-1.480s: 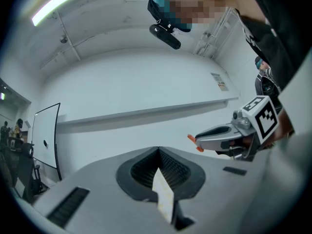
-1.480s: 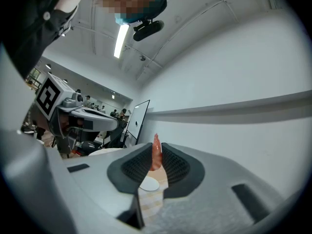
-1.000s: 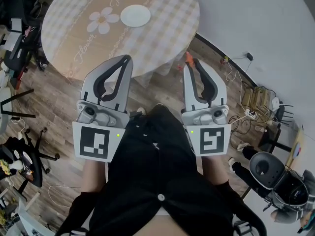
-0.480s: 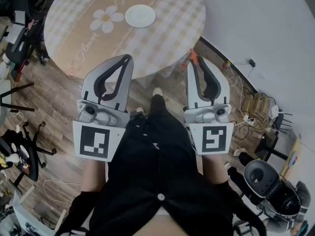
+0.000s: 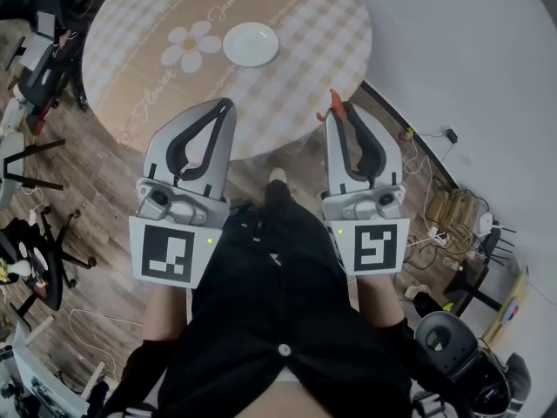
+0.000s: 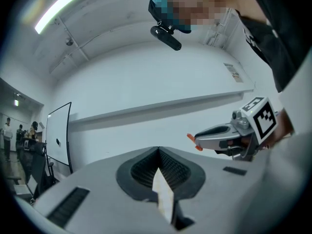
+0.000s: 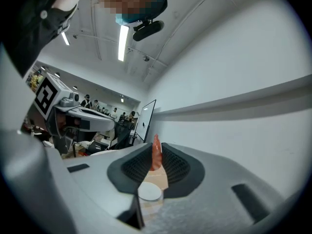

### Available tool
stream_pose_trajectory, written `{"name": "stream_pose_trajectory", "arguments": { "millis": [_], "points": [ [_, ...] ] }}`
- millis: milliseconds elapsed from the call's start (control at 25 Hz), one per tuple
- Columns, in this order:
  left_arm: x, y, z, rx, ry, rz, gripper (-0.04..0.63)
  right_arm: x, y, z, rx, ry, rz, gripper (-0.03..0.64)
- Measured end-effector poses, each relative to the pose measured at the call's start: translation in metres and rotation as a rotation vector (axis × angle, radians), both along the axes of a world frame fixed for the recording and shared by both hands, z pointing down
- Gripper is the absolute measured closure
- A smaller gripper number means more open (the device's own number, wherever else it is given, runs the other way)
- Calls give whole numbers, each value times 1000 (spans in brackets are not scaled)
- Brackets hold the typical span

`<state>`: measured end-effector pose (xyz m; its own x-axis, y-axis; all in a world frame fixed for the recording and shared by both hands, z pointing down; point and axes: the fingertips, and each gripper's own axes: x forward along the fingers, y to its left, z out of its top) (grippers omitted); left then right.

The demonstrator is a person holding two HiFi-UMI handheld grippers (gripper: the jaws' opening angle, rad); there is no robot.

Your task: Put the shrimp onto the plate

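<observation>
The orange shrimp (image 5: 330, 108) sticks out of the tips of my right gripper (image 5: 336, 111), which is shut on it; in the right gripper view the shrimp (image 7: 156, 153) stands upright between the dark pads. A white plate (image 5: 251, 43) lies empty on the round checked table (image 5: 296, 77), well ahead of both grippers. My left gripper (image 5: 228, 104) is shut with nothing in it and is held level with the right one, close to the person's body, short of the table's near edge. From the left gripper view, the right gripper (image 6: 196, 141) shows at the right with the shrimp (image 6: 191, 137) at its tip.
Office chairs (image 5: 35, 68) crowd the wooden floor at the left. Cables and power strips (image 5: 439, 190) lie along the white wall at the right. A dark round appliance (image 5: 452, 355) stands at the bottom right. A flower print (image 5: 191, 42) marks the tablecloth beside the plate.
The table and plate have drawn nearer and slid down in the head view. Both grippers keep the same pose, with the shrimp still held in the right one.
</observation>
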<state>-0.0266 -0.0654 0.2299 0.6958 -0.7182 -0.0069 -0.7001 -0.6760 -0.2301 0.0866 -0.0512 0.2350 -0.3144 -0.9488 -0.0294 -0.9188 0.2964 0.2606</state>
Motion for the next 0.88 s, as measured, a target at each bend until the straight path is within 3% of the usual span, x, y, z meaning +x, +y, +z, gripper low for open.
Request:
{"name": "stream_pose_trajectory", "arguments": {
  "millis": [440, 880],
  "points": [
    [44, -41, -6, 5, -11, -90, 594, 41, -53, 4, -25, -3, -110, 569],
    [54, -62, -11, 3, -13, -201, 594, 53, -81, 9, -39, 6, -218, 569]
  ]
}}
